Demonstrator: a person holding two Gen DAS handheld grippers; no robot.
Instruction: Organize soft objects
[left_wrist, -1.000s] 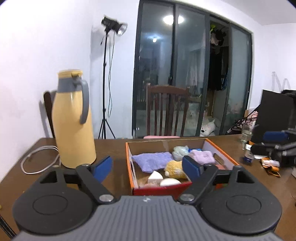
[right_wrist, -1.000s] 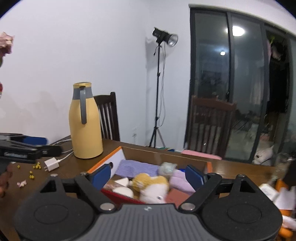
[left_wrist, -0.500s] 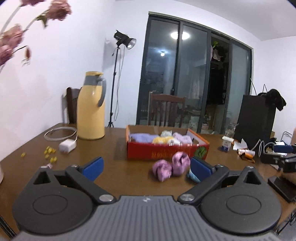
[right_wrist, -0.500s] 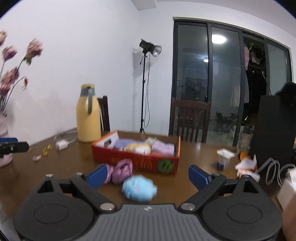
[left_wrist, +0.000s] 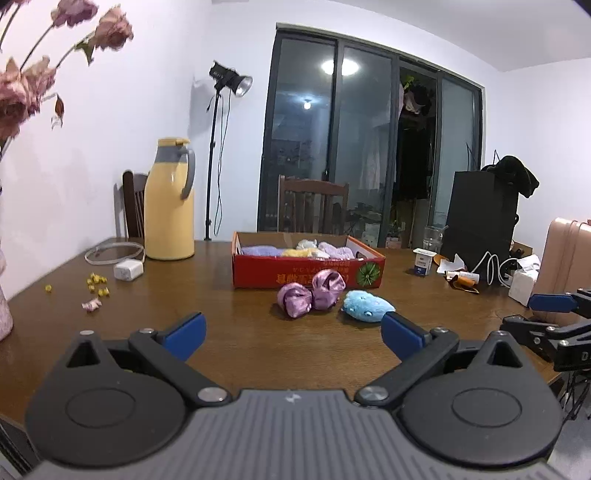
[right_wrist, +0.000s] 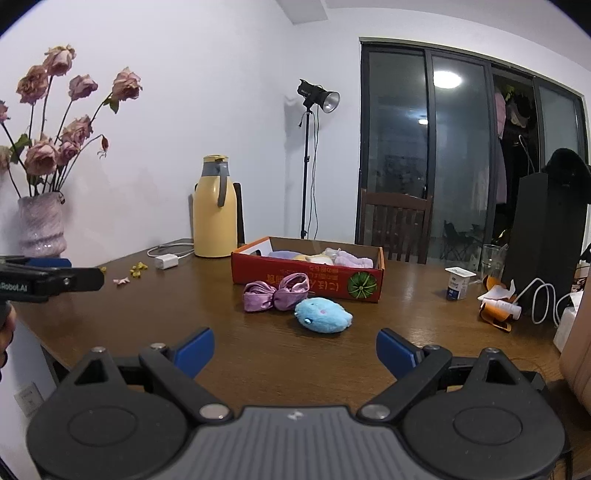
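— What had moved?
— Both claws had pulled back from the red box; the left claw and right claw gaped wide, holding nothing.
— And the soft things?
— The purple bow and blue plush lay on the tabletop, at the box's six o'clock. The yellow flask stood at ten.

Right gripper fingers spread, empty. Blue plush and purple bow lie before red box on surface.
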